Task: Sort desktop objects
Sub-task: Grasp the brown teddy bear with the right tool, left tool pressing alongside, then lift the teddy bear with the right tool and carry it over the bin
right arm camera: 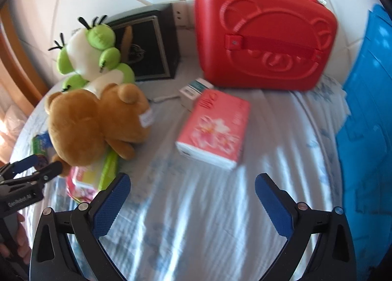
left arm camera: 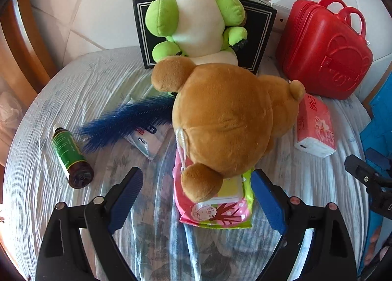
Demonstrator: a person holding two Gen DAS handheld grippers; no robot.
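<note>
From the left wrist we count two plush toys, the brown bear (left arm camera: 220, 119) lying on one wipes pack (left arm camera: 215, 205) mid-tabletop, and one green bottle (left arm camera: 71, 153) toward the left edge with bare cloth around it. Our left gripper (left arm camera: 196, 197) gapes wide, empty, straddling the pack.

From the right wrist we see one tissue pack (right arm camera: 213, 129), one red case (right arm camera: 264, 43) at the far edge; our right gripper (right arm camera: 192, 202) is spread, empty, over bare cloth
</note>
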